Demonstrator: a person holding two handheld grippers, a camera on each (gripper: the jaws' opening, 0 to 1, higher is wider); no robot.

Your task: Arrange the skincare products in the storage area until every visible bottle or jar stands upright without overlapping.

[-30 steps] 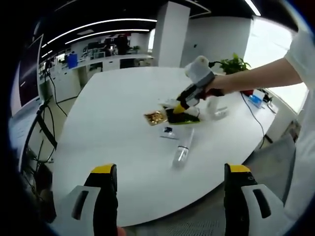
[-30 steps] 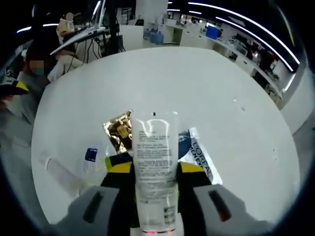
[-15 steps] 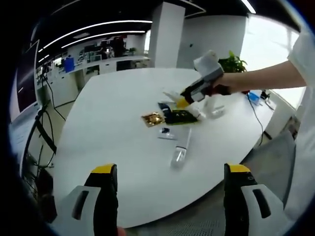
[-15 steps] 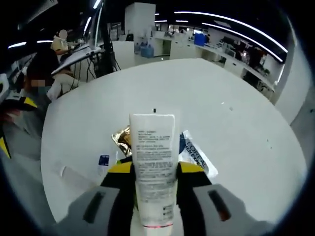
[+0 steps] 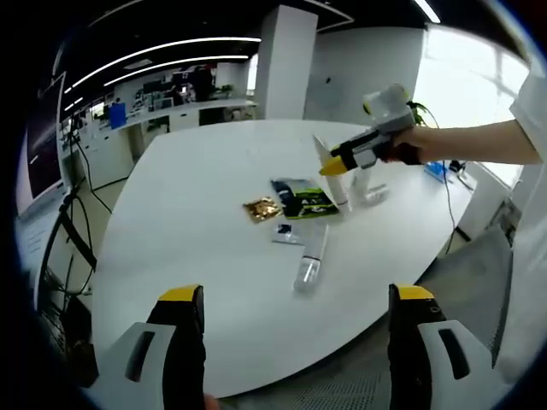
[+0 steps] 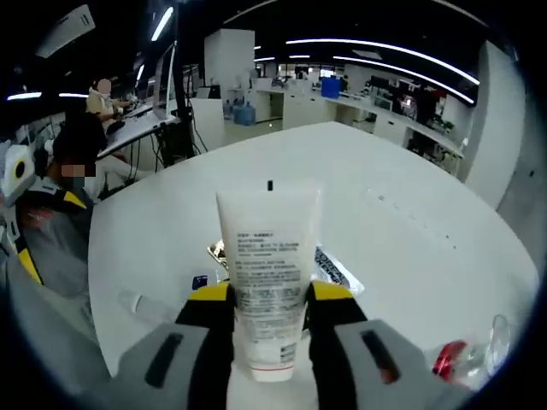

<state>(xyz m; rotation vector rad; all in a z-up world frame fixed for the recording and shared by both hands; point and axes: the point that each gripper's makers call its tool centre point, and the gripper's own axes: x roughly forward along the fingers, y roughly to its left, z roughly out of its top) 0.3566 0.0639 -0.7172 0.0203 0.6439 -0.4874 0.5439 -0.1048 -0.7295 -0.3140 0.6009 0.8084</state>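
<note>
**White tube held off the table, the rest lying flat**

Right gripper (image 6: 269,312): jaws clamped on a white tube (image 6: 267,273), gripped low near its cap end, crimped end pointing away from the fingers. In the left gripper view the same tube (image 5: 324,158) hangs above the white table (image 5: 171,222), past the cluster of products. Likely reason for the low grip: the cap end is the only flat base, so holding there lets the tube go down standing on its cap.

Left gripper (image 5: 289,342): jaws spread wide, nothing between them, held back near the table edge (looks like waiting its turn, my reading).

Ahead of the left fingers, well apart from them:
- clear bottle (image 5: 312,256) lying on its side, nearest the fingers
- small blue-labelled sachet (image 5: 285,232) just beyond it
- gold sachet (image 5: 261,208) and dark green packet (image 5: 305,203) beyond that, close together
- another clear container (image 5: 369,190) under the right gripper; cannot tell whether it is upright

Beside the right fingers, a clear item with red (image 6: 466,359) lies on the table.

Judged stage: early. One tube in hand, the clear bottle not yet stood up.
</note>
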